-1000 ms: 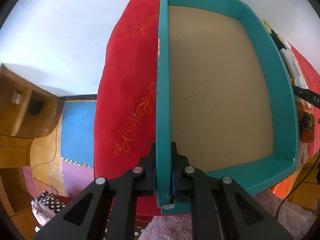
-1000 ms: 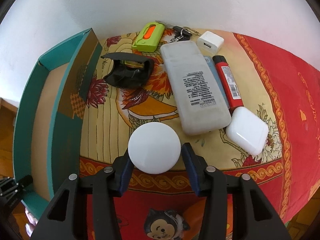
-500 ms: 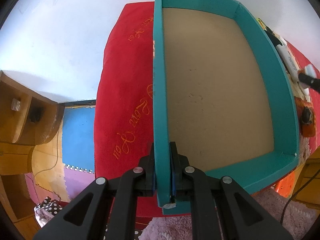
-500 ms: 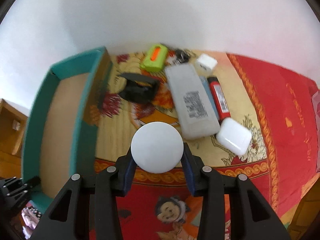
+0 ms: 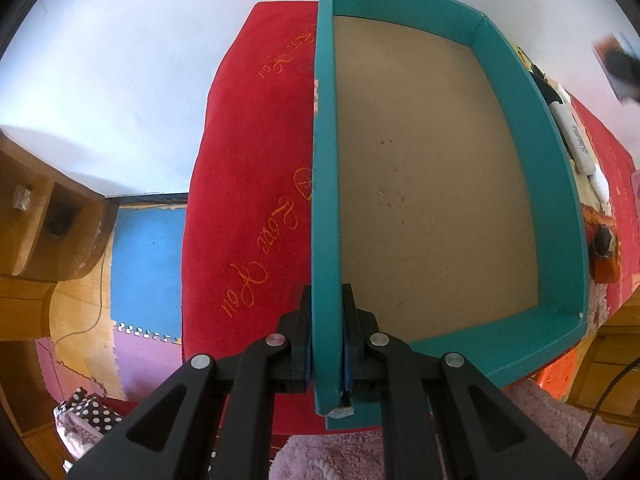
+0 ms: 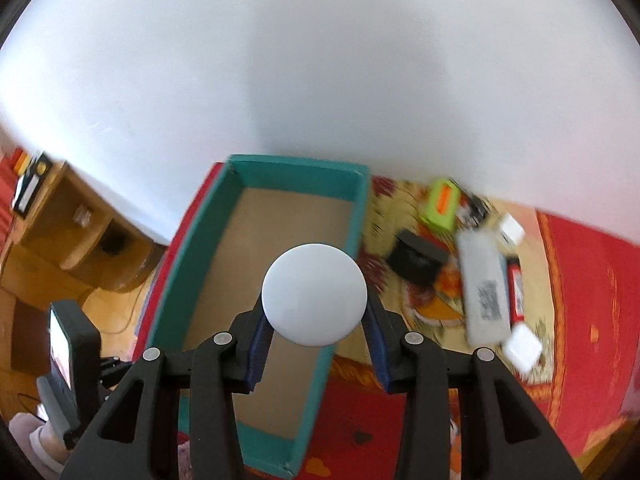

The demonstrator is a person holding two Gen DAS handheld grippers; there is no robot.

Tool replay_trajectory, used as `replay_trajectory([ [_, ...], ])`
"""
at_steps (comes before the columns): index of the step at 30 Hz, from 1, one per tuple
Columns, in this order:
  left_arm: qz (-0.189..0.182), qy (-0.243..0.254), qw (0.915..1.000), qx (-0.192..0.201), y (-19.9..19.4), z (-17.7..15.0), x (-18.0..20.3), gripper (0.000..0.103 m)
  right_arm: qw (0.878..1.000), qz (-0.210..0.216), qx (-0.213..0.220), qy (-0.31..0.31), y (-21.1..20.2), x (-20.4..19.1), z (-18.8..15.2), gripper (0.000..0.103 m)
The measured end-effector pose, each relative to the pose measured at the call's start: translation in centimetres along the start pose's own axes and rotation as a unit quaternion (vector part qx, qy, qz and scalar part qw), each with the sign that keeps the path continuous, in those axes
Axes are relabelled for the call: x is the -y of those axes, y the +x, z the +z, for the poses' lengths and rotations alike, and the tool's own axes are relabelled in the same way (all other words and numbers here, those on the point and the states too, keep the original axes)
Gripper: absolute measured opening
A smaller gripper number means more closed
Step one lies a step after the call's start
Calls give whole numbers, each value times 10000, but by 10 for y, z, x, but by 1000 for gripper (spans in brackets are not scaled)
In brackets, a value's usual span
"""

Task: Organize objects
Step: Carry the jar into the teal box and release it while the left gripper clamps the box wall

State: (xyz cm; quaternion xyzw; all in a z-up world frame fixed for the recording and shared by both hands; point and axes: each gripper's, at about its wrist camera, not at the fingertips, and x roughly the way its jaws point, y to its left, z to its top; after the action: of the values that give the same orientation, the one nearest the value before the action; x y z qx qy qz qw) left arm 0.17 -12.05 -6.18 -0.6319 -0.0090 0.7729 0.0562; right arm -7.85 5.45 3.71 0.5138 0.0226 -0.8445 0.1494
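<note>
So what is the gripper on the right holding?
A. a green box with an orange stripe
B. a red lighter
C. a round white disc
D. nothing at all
C: in the right wrist view the right gripper pinches a round white disc between its blue pads, above the teal cardboard box.

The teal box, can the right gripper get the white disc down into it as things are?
Probably yes. The right gripper holds the white disc above the teal box, whose brown floor is bare, and the left gripper clamps its wall.
</note>
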Motion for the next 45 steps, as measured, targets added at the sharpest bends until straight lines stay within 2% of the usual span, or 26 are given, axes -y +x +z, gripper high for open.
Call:
replay_trajectory([
  [6,16,44,10000,40,0,-1,3,9,9990,-105,-142,-421,28,-40,23,43],
  [13,-24,30,10000,64,3,-4,-2,9,9968,-145,-240,-749,65,-67,40,43],
  [30,-25,-99,9999,14,6,-1,0,9,9942,26,-762,-765,169,-69,66,43],
  [37,-28,-105,9999,2,6,0,0,9,9921,-12,-829,-942,190,-74,74,43],
  [45,-40,-104,9999,-1,6,-2,0,9,9905,70,-810,-1107,195,-78,80,43],
])
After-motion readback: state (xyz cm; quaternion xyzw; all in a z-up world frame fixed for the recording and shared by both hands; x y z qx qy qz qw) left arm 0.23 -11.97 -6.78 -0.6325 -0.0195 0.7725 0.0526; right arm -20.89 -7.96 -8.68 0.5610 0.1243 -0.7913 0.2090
